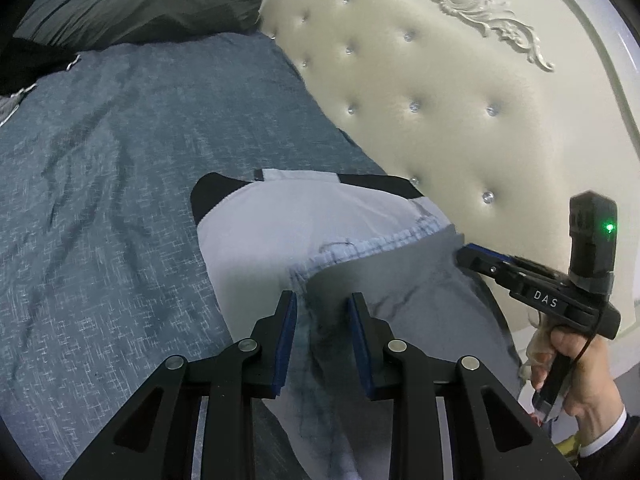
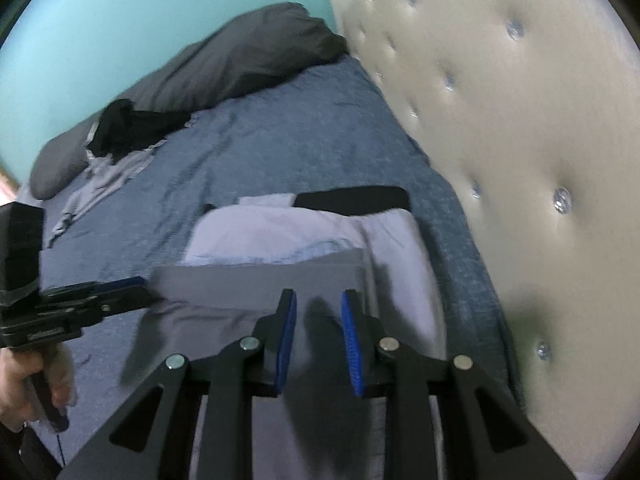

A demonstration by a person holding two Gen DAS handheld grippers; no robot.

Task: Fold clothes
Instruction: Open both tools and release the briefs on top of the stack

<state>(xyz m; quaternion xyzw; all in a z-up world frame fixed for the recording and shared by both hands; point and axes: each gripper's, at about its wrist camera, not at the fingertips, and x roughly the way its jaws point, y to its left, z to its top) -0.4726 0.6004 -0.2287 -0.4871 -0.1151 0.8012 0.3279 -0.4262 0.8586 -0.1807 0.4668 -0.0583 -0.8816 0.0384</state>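
Pale grey, black-trimmed garment (image 1: 304,216) spread mid-frame on blue-grey bedspread (image 1: 112,160), part-folded. Left gripper (image 1: 322,340) and right gripper (image 2: 318,340) splayed wide, grasping nothing, poised low over cloth, seemingly for smoothing or regripping.

Bedspread (image 1: 120,184): slate blue with a fine pale crosshatch fleck, left of and beyond the jaws.
Garment (image 1: 280,224): pale lavender-grey, black panels at its far corners, a light blue gathered band across the middle; lies between and ahead of the jaws.
Headboard (image 1: 460,128): cream, button-tufted in a diamond pattern with clear studs and a white scrollwork carving, right of the jaws.
Pillow (image 2: 248,60): charcoal grey, far beyond the jaws.
Wall (image 2: 120,12): turquoise.
Clothes pile (image 2: 120,136): black over grey, far left.
Left gripper (image 1: 322,312): black, blue pads.
Right gripper (image 2: 318,308): black, blue ridged pads.
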